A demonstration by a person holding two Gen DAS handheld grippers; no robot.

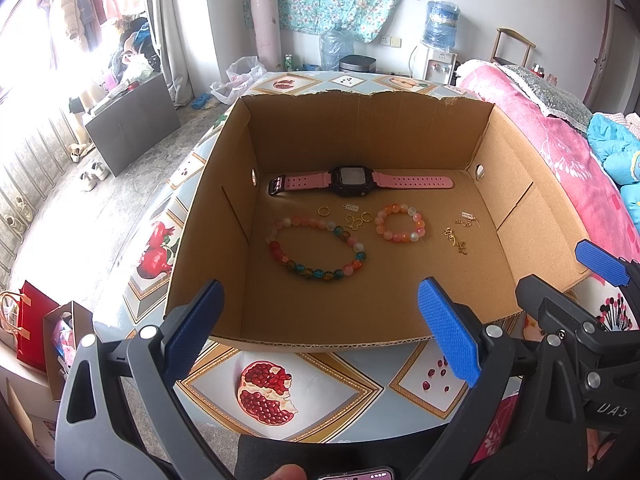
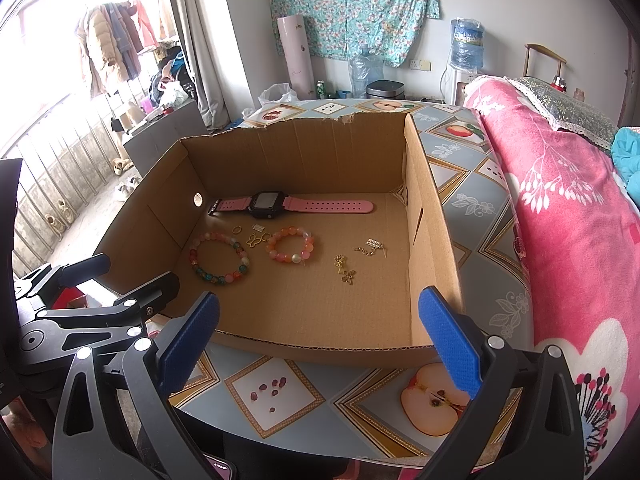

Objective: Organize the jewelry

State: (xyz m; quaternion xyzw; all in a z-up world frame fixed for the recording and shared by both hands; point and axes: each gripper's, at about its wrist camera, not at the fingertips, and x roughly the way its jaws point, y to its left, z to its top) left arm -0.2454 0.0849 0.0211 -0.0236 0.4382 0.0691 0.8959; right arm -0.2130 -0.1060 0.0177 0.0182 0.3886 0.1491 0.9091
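Lying inside an open cardboard box (image 1: 532, 216) on a fruit-print table (image 1: 312, 396), the jewelry is spread over the box floor. A pink watch (image 1: 354, 181) lies flat along the far wall. Nearer, at the left, sits a large bead bracelet (image 1: 316, 250); right of it a small bracelet (image 1: 400, 223), with gold rings and charms (image 1: 352, 218) between the two. More gold pieces (image 1: 460, 236) lie apart toward the right wall. The left gripper (image 1: 320, 332) hangs over the box's near edge, fingers spread wide and empty. The right gripper (image 2: 320, 336) hovers at the same near edge, just right of the left one, likewise spread and holding nothing. A pink blanket (image 2: 560, 208) lies right of the table.
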